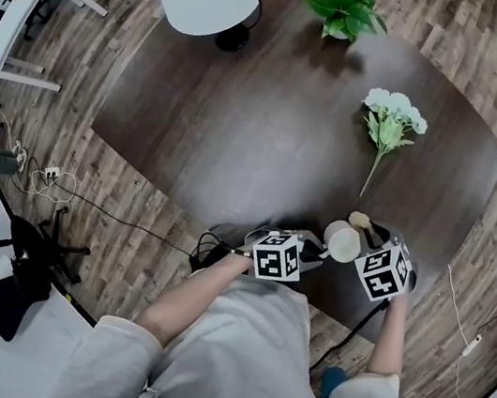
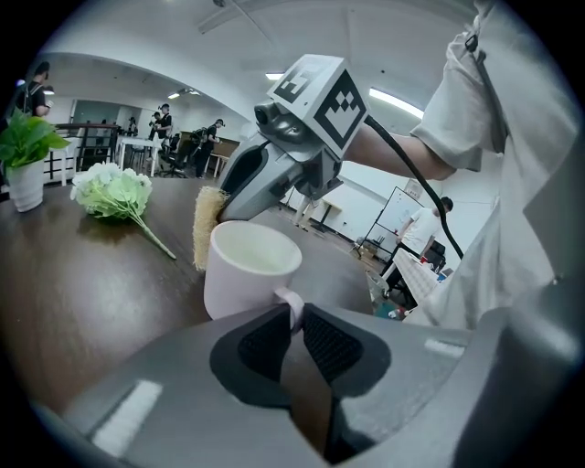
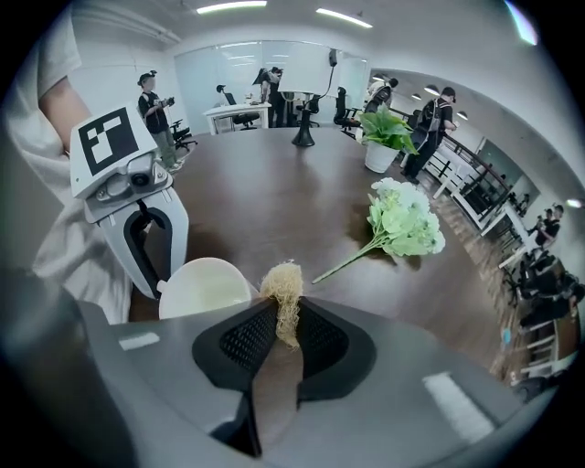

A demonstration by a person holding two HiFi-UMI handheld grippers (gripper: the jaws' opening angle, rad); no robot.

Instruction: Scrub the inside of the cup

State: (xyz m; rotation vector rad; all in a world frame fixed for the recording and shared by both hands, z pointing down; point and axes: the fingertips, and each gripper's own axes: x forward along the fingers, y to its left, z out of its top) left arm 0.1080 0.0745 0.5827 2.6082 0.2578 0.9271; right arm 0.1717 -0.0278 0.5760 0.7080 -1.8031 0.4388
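Cup (image 2: 249,270) upright near front edge of table (image 1: 242,126), close before person. Handle pinched between closed jaws of left gripper (image 2: 297,320). Right gripper (image 3: 286,329) clamped on straw-coloured scrub pad (image 3: 283,288); pad just beside cup's far rim, outside, not yet in. Step judged: approach before scrubbing. Next move calls for lifting pad over rim, lowering inside, rubbing wall while left steadies. Forearms drawn in, grippers angled toward each other. Farther off: flower bunch (image 1: 392,114), potted plant (image 1: 344,10).

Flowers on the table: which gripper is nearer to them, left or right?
Right. The right gripper, shut on the scrubber, has the flowers almost straight ahead; the left gripper, shut on the handle of the cup, is farther off to the left.
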